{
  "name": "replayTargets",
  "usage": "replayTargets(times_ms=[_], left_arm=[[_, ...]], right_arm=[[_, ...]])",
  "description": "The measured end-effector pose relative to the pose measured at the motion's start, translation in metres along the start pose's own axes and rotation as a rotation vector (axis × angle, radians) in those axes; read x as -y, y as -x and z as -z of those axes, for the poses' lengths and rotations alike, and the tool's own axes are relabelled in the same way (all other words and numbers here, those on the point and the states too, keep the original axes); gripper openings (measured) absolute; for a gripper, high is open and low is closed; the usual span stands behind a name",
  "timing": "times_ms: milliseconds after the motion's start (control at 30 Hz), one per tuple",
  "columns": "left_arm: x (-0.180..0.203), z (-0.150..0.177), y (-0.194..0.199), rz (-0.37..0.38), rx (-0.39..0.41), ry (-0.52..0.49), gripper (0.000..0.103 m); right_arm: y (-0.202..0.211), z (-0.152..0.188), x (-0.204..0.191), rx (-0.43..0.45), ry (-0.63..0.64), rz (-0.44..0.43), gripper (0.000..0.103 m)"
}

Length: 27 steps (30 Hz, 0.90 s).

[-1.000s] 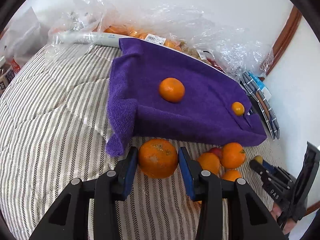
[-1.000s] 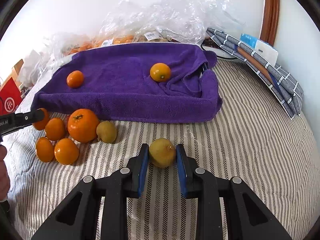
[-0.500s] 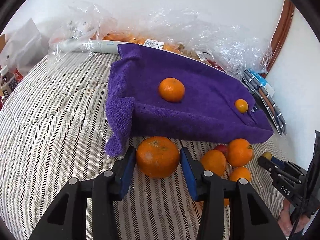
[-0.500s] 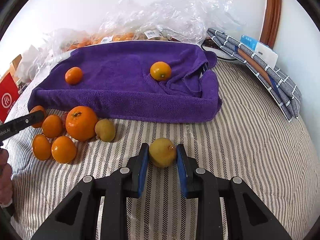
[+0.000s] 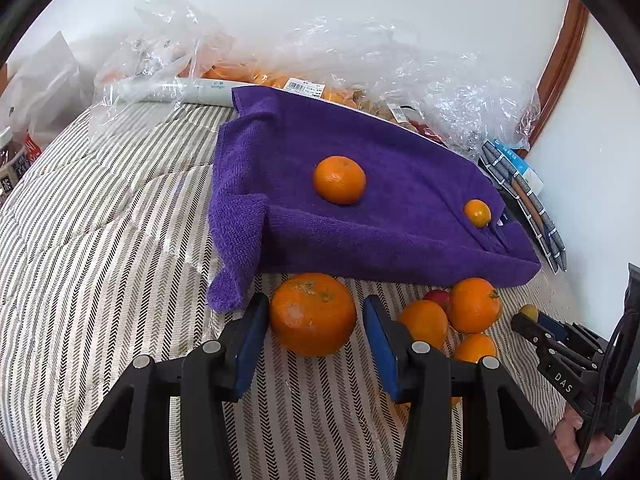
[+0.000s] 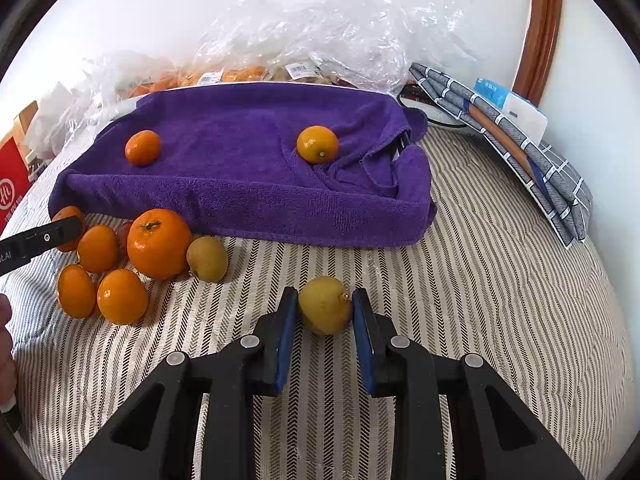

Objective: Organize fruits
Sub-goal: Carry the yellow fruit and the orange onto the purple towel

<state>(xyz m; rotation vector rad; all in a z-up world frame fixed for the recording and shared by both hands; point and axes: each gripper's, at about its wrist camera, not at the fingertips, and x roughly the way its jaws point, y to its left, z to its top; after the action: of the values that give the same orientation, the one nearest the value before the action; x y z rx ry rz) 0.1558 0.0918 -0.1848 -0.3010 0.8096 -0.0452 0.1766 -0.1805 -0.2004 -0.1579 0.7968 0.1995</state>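
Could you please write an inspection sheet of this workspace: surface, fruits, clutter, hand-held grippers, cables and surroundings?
Surface: striped quilt, partly covered by a purple towel.
Job's things: two oranges on the towel; large orange and a pile of small oranges on the quilt; one yellow-green fruit beside the pile.
Clutter: crinkled plastic bags with more fruit behind the towel; folded grey cloths.
Grippers: left hand-held gripper has just been opening, large orange between the jaws but not pressed; right hand-held gripper shut on a yellow fruit.
Cables: one cable on the right gripper.
Surroundings: white wall, wooden frame.
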Motion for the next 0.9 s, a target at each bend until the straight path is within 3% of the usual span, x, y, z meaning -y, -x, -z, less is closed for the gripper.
replayTargets(times_ms=[167, 633, 900], left_arm=[[-0.005, 0.001, 0.001, 0.025, 0.006, 0.02, 0.04], [0.001, 0.003, 0.023, 0.077, 0.113, -0.003, 0.04], [0.006, 0.004, 0.03, 0.141, 0.127, -0.017, 0.04]], right_arm=[[0.005, 0.001, 0.003, 0.025, -0.02, -0.021, 0.027], [0.02, 0.005, 0.024, 0.113, -0.128, -0.096, 0.027], [0.025, 0.008, 0.023, 0.111, -0.105, -0.096, 0.027]])
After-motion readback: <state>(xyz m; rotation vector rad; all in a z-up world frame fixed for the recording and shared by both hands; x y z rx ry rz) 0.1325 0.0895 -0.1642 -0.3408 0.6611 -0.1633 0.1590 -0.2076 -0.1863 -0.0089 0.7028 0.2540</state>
